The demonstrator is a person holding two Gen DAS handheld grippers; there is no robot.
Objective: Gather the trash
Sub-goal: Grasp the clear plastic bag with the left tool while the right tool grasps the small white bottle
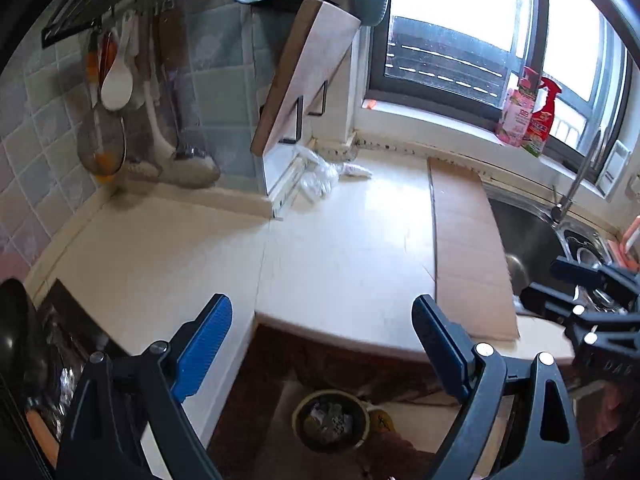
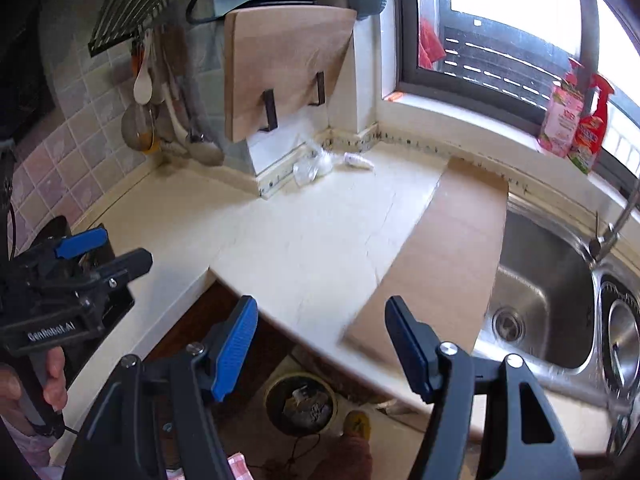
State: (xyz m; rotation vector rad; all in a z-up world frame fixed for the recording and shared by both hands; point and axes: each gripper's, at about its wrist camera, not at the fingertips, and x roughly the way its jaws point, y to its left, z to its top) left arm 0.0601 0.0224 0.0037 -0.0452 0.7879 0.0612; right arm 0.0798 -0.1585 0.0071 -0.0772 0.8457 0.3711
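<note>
A crumpled clear plastic bag and a small white wrapper lie at the back of the cream countertop, under the leaning cutting board. They also show in the right wrist view, the bag and the wrapper. A round bin with trash stands on the floor below the counter edge; it shows too in the right wrist view. My left gripper is open and empty over the counter's front edge. My right gripper is open and empty beside it.
A flat cardboard sheet lies on the counter beside the steel sink. A wooden cutting board leans on a rack. Utensils hang on the tiled wall. Spray bottles stand on the windowsill. A stove is at left.
</note>
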